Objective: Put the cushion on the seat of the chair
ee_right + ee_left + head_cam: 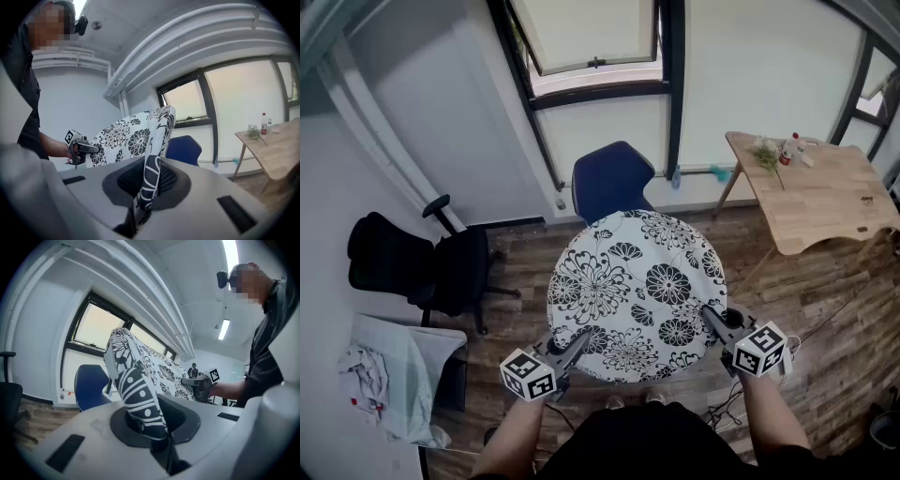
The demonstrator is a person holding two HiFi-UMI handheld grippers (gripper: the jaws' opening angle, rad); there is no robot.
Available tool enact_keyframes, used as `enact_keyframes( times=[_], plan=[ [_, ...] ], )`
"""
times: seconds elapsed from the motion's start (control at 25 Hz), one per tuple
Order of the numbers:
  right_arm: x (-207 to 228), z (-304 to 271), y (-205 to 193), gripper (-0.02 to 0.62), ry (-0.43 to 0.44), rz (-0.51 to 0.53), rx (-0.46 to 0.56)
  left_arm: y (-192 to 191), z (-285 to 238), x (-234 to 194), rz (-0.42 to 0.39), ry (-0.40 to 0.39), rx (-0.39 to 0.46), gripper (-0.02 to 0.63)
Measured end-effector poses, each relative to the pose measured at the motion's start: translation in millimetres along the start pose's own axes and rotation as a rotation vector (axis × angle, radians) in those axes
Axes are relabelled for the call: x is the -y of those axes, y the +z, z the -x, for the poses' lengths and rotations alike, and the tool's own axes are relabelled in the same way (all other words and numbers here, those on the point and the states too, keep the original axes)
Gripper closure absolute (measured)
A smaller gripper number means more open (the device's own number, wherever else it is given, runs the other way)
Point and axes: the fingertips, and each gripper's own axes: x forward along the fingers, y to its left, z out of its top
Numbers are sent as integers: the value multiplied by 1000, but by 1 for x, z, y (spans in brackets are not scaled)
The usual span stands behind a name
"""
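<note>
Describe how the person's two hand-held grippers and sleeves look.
Both the left hand-held gripper and the right hand-held gripper have dark, narrow jaws and a white cube with black square markers. Their bodies are smooth light grey with black slots. The person wears a black top; the forearms are uncovered.

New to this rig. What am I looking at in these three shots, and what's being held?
No robot: a person holds a handheld claw in each hand. The head view is from a camera on the person's head, looking down. The other two are from cameras riding on each claw, looking along its jaws. The left claw and right claw each pinch the edge of a round, black-and-white flowered cushion, held in the air between them. Beyond it stands a blue chair. A black office chair is at the left, a wooden table at the right. The marker cubes are part of the claws.
</note>
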Motion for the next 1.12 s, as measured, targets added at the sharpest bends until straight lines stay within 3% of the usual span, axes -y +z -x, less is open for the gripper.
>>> enact_keyframes(
  times=[0.68, 1.12],
  plan=[
    [-7, 5, -6, 557, 22, -24, 40, -10, 0, -7, -1, 77, 11, 575],
    [-9, 9, 4, 557, 50, 6, 13, -9, 1, 4, 31, 98, 29, 575]
  ],
)
